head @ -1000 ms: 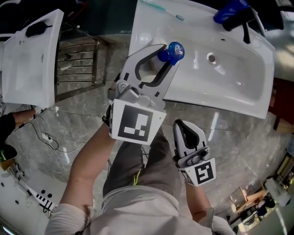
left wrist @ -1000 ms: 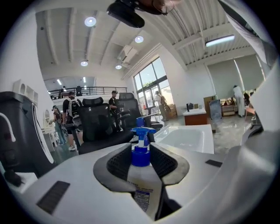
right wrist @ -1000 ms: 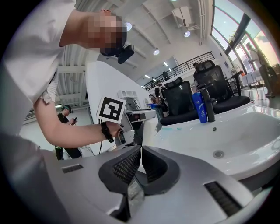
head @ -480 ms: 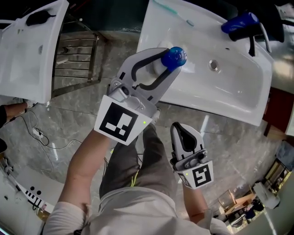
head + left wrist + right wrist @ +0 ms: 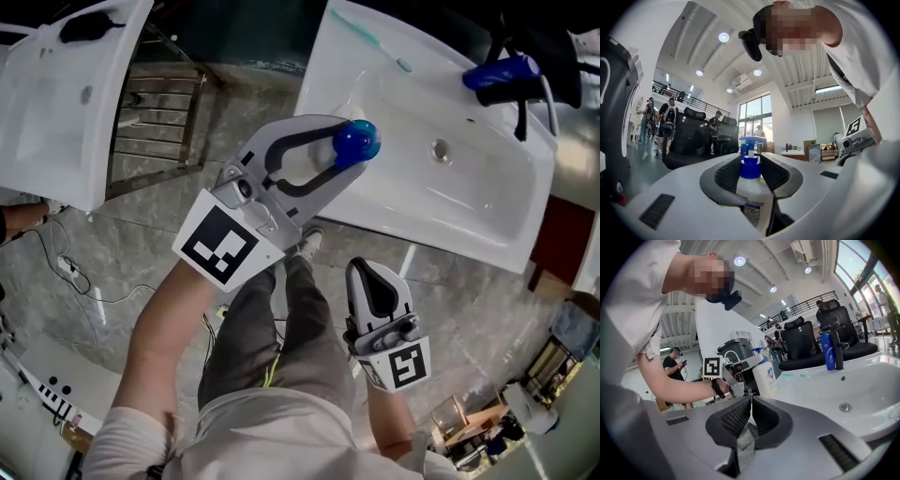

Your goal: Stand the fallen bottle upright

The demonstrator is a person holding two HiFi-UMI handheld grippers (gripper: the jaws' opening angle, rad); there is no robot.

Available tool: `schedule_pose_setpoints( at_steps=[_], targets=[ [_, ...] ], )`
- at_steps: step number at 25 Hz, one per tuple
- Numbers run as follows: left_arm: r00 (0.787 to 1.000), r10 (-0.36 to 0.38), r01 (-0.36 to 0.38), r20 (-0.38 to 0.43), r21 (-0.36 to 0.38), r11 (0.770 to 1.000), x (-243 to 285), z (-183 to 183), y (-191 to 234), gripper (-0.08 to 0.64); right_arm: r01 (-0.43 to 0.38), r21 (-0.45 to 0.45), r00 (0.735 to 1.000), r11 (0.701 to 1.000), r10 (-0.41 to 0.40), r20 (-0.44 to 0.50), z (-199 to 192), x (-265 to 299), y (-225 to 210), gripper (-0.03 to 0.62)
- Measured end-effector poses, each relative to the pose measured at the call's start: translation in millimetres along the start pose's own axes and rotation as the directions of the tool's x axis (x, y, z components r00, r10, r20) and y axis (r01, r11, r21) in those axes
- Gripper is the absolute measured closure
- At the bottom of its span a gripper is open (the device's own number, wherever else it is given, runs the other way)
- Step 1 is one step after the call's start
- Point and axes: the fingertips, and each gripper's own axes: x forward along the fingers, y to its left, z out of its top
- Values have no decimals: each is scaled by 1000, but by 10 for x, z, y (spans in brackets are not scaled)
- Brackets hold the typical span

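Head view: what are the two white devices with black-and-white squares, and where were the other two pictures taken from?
A person holds one gripper in each hand. The head view looks down from their head; the other two come from cameras on the grippers, looking along the jaws. Below is a white washbasin with a toothbrush and a blue bottle on it. The left gripper grips a blue-capped white bottle in its jaws; the right gripper is shut, empty.
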Motion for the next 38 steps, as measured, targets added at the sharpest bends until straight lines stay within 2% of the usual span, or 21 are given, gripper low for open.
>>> schedule_pose_setpoints(
  at_steps=[2, 6, 12, 18, 21, 31, 38],
  targets=[
    [1000, -6, 6, 16, -10, 1000, -34, 15, 28, 419, -3, -1, 1000, 1000, 3, -3, 2, 26, 11, 555],
    [999, -44, 43, 12, 55, 998, -48, 7, -18, 419, -10, -9, 1000, 1000, 10, -11, 8, 100, 47, 555],
    [998, -61, 62, -5, 104, 993, -57, -7, -6, 413, -9, -17, 1000, 1000, 9, 11, 63, 154, 85, 555],
    [998, -62, 63, -14, 103, 993, -13, -36, -4, 235, -3, -5, 1000, 1000, 3, -4, 5, 138, 73, 555],
    [998, -61, 63, -22, 112, 992, 2, -46, 0, 216, 0, -4, 1000, 1000, 0, 5, 12, 130, 63, 555],
    [998, -54, 58, -29, 130, 990, -11, -9, -51, 210, 2, -2, 1000, 1000, -2, 11, 18, 57, 77, 555],
    [998, 7, 6, -61, 211, 977, -75, -1, -59, 224, 2, -10, 1000, 1000, -2, 25, 93, -5, 131, 555]
  ],
)
